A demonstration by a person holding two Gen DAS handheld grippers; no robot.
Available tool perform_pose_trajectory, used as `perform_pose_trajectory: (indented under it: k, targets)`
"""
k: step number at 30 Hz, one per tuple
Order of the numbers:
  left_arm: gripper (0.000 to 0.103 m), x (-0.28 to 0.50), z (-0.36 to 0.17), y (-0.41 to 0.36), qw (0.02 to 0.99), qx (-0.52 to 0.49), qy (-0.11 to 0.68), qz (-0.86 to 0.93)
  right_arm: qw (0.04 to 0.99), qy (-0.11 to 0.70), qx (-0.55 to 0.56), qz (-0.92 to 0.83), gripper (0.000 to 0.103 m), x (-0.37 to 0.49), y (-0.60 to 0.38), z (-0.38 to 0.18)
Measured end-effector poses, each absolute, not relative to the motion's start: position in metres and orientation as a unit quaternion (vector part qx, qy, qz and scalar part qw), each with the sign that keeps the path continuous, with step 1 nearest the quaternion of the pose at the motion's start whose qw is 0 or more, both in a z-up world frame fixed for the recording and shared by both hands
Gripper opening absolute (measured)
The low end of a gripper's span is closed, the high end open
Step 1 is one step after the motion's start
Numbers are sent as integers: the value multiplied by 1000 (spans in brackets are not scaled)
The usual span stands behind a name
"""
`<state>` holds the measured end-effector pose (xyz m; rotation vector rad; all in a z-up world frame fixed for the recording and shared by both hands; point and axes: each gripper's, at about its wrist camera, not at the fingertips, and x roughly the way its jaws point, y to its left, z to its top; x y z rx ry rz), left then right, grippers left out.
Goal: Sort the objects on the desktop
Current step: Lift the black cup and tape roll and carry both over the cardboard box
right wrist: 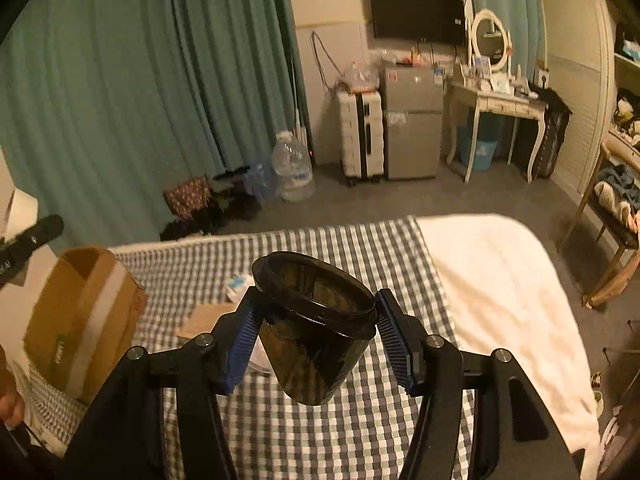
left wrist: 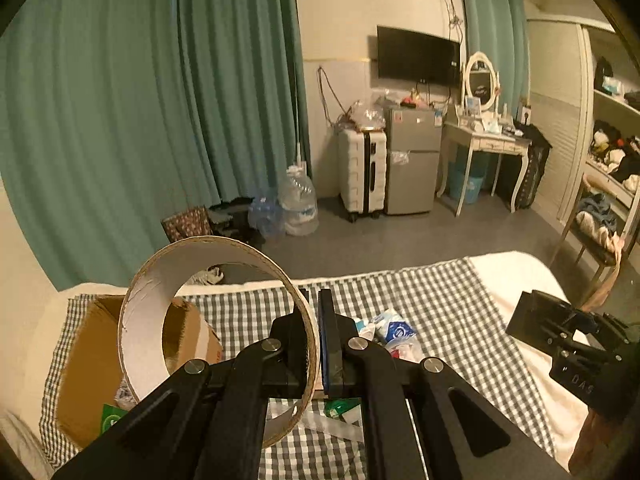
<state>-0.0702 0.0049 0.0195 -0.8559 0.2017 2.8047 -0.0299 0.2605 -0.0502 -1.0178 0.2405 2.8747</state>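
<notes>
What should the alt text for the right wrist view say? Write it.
The right gripper holds a dark, open, lidless jar above a checked cloth on a bed, with a cardboard box at left.

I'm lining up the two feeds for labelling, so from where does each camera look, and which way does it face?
Left wrist: sits behind the left gripper, facing across the checked cloth toward the curtains; its fingers pinch the tape roll; the right gripper's body shows at right.
Right wrist: sits behind the right gripper, facing the same way; its fingers clamp the dark jar.
Shared: cardboard box, cloth, fridge, television.
</notes>
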Motion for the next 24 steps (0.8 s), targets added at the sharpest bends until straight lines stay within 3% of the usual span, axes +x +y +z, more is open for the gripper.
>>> perform_pose_trajectory:
  k: [14, 24]
  targets:
    - [4, -9, 74, -20, 97, -238, 56, 965, 23, 60, -247, 967, 57, 30, 215, 36]
    - [4, 3, 86, -40, 92, -229, 50, 968, 16, 65, -228, 971, 57, 46, 196, 55]
